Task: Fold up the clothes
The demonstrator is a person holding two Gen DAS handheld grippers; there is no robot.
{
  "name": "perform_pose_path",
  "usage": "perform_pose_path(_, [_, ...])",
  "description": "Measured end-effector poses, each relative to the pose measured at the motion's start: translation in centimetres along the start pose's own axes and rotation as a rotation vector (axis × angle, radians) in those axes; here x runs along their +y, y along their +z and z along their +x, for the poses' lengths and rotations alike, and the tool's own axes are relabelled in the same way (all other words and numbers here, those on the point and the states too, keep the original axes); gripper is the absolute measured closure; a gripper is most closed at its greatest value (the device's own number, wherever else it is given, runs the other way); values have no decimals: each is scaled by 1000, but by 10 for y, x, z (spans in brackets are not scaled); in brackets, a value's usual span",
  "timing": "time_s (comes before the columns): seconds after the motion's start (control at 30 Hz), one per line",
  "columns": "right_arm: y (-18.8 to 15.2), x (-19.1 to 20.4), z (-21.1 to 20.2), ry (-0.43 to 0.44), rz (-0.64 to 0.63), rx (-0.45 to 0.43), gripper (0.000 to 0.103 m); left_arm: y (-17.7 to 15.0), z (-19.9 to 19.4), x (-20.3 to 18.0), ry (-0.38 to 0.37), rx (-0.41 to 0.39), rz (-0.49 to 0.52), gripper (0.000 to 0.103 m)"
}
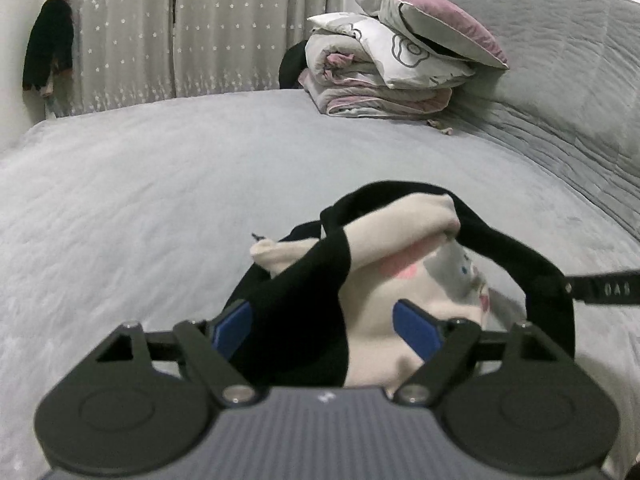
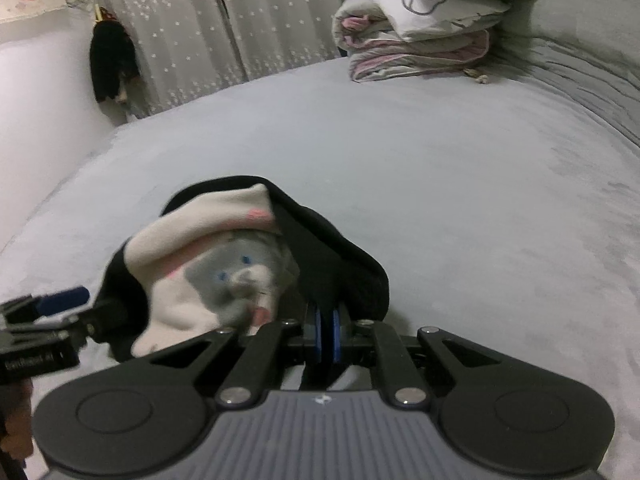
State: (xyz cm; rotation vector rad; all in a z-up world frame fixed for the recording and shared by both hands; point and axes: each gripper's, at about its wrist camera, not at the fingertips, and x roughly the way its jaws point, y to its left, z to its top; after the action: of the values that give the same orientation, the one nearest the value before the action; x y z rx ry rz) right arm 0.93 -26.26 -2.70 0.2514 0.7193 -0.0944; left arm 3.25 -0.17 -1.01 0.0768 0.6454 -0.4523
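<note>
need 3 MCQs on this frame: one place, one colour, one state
1. Where is the pile of folded bedding?
A. at the far end of the bed
B. on the floor
C. between the left gripper's pads

2. What colour is the trim of the garment with the cartoon print?
A. red
B. black
C. green

3. How does the right gripper stand?
A. wide open, nothing near
B. out of view
C. shut on the garment's black edge

Answers:
1 A: the pile sits on the grey bed near the curtain.
2 B: black bands run round the cream cloth.
3 C: its blue pads meet on black fabric, while the left gripper is open.
</note>
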Motion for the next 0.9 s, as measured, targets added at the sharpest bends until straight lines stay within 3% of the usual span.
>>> perform_pose_path(0.17, [-3,-6,2,-50,-5,34,94,5,12,-5,1,1,-11,30])
perform_pose_path(0.27, [-4,-7,3,-57,-11,47,94,6,20,-8,9,20,-14,43])
perform_pose_path(0.37, [-4,-7,2,-47,-15,50,94,4,26,-8,12,44,-18,66])
perform_pose_path(0.43, [-4,-5,2,-42,-18,51,94,3,29,-3,8,82,-45,93])
perform_pose_path(0.53, [-4,-2,0,-35,-17,51,94,1,31,7,-2,131,-109,96])
perform_pose_path(0.63, [-3,-1,-2,-28,-18,49,94,-1,24,10,-15,124,-119,97])
perform_pose_path(0.9, [-1,-1,-4,-27,-34,32,94,-15,-10,11,-46,112,-62,98])
